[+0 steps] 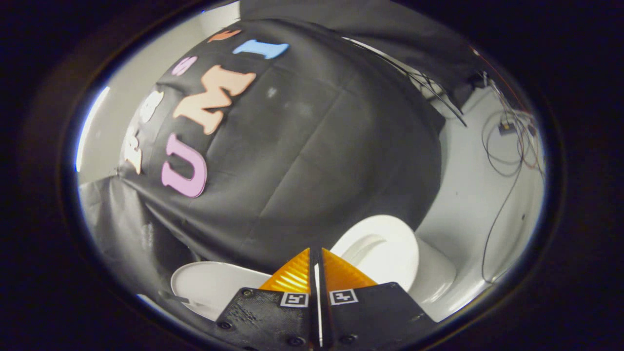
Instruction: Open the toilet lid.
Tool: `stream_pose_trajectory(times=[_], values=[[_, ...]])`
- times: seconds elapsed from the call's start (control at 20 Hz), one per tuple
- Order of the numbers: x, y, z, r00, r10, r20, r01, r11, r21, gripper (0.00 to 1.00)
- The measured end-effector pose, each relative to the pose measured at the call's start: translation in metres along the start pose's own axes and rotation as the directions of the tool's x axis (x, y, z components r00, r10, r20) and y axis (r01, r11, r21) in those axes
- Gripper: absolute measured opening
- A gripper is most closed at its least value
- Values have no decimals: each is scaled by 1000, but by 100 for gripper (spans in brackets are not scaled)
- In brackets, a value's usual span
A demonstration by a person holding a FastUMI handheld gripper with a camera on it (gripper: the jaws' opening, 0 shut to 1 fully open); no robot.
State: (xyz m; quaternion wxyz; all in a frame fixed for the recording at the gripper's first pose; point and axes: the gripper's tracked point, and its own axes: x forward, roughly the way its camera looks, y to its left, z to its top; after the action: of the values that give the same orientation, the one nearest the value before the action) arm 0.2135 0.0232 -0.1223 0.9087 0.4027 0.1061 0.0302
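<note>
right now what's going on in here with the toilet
A person is working a handheld gripper at a white toilet in a booth. The white toilet lid stands raised beside the open white seat ring. The fingers are closed together, tips nearly touching, gripping nothing, with the black cloth wall beyond them.

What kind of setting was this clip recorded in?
Probably a staged booth, not a real bathroom: a white toilet with its lid stands against a black cloth wall, with loose cables beside it. The gripper fingers are closed together.
</note>
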Motion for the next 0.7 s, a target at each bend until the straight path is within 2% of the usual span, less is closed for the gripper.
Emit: stream_pose_trajectory(times=[0.15,0.4,0.5,0.7], values=[[5,53,17,1000,0,3,1,990,-142,1],[15,140,25,1000,22,-12,-24,942,-335,1],[20,175,18,999,35,-28,-43,912,-409,2],[29,234,-12,997,18,-76,-59,818,-572,1]])
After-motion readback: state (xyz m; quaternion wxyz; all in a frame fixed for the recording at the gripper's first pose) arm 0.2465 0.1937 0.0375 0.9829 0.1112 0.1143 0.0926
